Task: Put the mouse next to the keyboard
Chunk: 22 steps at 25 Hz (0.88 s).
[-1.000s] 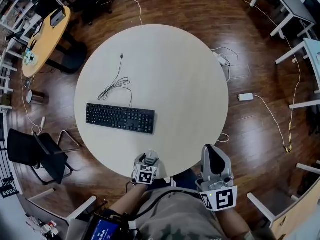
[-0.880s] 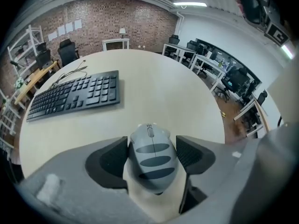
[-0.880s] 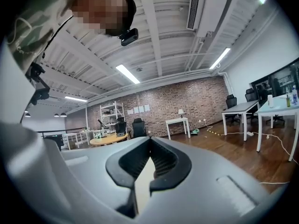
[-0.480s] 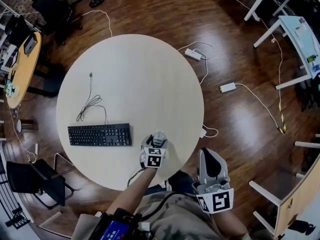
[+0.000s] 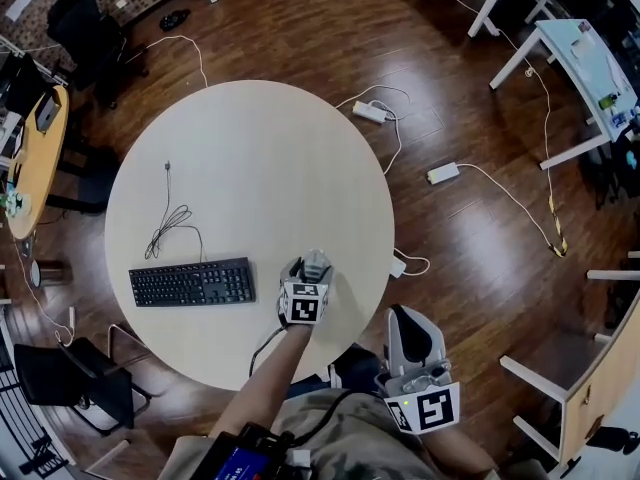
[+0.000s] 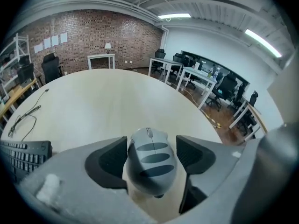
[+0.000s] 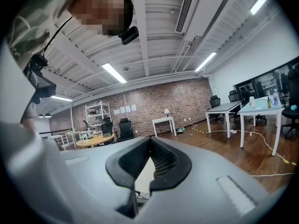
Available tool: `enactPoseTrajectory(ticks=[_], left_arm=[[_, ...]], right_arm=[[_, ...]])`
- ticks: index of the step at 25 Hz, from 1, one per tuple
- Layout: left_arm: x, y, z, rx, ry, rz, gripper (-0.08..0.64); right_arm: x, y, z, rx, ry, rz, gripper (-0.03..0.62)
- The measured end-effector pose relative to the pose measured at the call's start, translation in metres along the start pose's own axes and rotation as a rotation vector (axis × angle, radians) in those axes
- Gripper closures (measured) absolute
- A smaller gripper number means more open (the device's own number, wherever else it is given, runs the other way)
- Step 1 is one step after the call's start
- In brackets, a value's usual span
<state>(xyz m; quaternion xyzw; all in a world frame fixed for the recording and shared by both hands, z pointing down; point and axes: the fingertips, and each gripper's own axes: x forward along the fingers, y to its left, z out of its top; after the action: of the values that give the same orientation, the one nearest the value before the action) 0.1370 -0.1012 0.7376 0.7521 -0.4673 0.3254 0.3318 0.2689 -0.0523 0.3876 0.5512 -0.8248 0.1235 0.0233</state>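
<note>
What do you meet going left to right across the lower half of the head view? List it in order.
keyboard → mouse held in the left tongs → right tongs, off the table's edge

From the head view the left gripper (image 5: pixel 312 266) covers nearly all of the mouse (image 5: pixel 319 258), so whether it touches the table (image 5: pixel 260 158) cannot be told. The keyboard (image 6: pixel 25 155) runs off the left gripper view's left edge.
</note>
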Motion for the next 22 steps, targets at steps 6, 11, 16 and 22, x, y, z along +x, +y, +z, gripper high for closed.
enactPoseTrajectory(ticks=[6, 11, 16, 22], left_arm=[[-0.094, -0.007, 0.056, -0.022, -0.329, -0.041, 0.222], [-0.259, -0.012, 0.113, 0.015, -0.691, -0.074, 0.369], [-0.39, 0.021, 0.113, 0.047, -0.886, 0.08, 0.558], [-0.48, 0.049, 0.089, 0.081, -0.964, 0.28, 0.558]], right_arm=[[-0.002, 0.012, 0.012, -0.026, -0.035, 0.035, 0.586], [0.004, 0.036, 0.024, -0.036, -0.059, 0.094, 0.586], [0.013, 0.106, 0.03, -0.082, -0.104, 0.288, 0.587], [0.004, 0.201, 0.026, -0.072, -0.132, 0.525, 0.586]])
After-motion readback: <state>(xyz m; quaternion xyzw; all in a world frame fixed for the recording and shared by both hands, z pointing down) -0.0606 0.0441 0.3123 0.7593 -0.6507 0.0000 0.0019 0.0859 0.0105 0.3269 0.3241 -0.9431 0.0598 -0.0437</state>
